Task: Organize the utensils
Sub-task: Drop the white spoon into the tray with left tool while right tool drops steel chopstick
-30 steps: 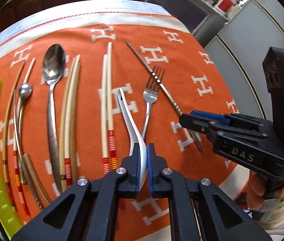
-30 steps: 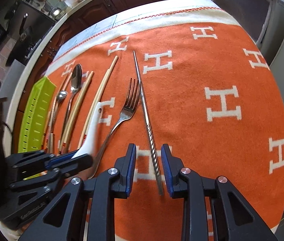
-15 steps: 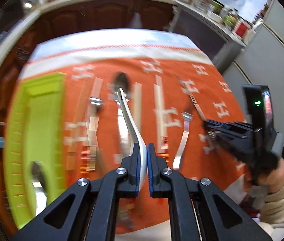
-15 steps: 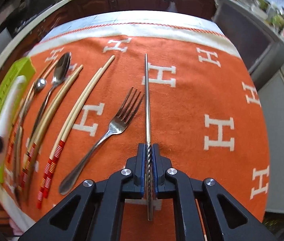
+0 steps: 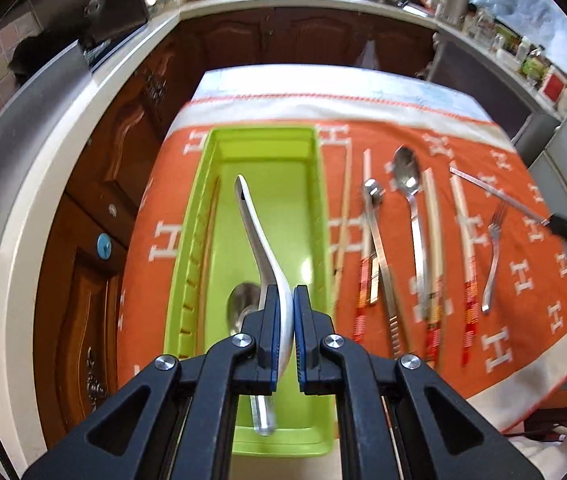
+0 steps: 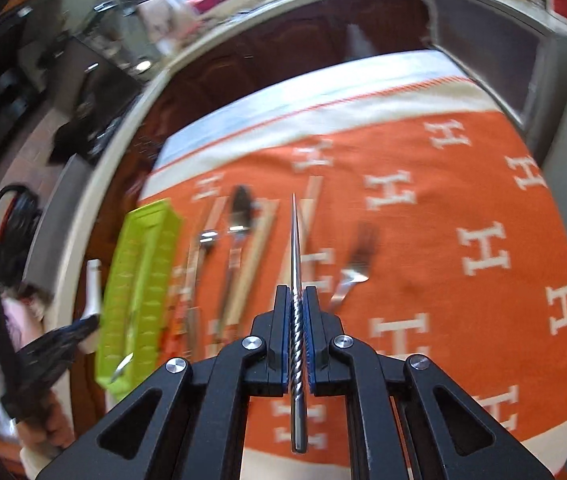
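Both grippers are mid-carry — left gripper (image 5: 284, 316) clamped on the white spoon (image 5: 257, 240) over the tray (image 5: 321, 216), right gripper (image 6: 296, 334) gripping a chopstick (image 6: 295, 248) — the spoon needs lowering in.

White ceramic spoon (image 5: 261, 248) above the lime-green tray (image 5: 199, 216); twisted metal chopstick (image 6: 296, 280) above the orange cloth.

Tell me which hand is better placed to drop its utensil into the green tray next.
Left. Its tongs grip the white spoon directly above the green tray. The right tongs hold the metal chopstick over the orange cloth, well aside from the tray.
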`<state>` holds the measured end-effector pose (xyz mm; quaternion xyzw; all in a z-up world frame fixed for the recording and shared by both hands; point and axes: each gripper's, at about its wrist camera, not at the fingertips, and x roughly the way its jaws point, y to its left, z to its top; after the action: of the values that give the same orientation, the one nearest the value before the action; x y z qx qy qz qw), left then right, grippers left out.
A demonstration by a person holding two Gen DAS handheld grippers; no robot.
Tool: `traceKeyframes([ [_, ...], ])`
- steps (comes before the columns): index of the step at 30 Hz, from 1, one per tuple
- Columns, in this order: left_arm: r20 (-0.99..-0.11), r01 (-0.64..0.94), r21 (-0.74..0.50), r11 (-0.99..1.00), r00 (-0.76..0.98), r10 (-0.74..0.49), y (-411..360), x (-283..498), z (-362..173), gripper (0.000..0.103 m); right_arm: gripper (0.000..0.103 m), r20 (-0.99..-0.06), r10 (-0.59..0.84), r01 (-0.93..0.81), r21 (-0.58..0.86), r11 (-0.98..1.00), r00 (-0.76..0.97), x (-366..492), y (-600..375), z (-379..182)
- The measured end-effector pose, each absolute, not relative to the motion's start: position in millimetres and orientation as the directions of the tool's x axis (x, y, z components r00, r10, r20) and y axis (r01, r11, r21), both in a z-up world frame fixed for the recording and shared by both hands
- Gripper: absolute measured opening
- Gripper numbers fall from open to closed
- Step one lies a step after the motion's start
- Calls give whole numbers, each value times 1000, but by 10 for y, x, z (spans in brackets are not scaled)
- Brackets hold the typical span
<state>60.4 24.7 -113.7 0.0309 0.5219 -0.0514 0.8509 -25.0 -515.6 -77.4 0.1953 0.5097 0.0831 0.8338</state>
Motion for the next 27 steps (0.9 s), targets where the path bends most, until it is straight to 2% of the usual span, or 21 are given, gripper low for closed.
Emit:
traceKeyframes([
  [7,-924,115,2,993,381,-43,333,601,-1503,6,6,-808,377,-49,400,915,453,-208,-4468,-525],
  [12,-909,83,-26,996,412,-57,456,589,-1427,35,6,-777,395,-107,397,912,490,-158,-4089,-251],
  [17,-880,70,-51,996,469,-78,550,548,-1192,38,6,-757,418,-163,392,906,502,-98,-3734,-9],
  [20,-863,45,-43,998,501,-59,612,541,-1040,46,6,-759,413,-185,372,910,503,-24,-3460,54],
  [27,-830,-87,5,996,555,53,860,535,-813,52,6,-813,392,-189,344,920,430,251,-2791,-226],
])
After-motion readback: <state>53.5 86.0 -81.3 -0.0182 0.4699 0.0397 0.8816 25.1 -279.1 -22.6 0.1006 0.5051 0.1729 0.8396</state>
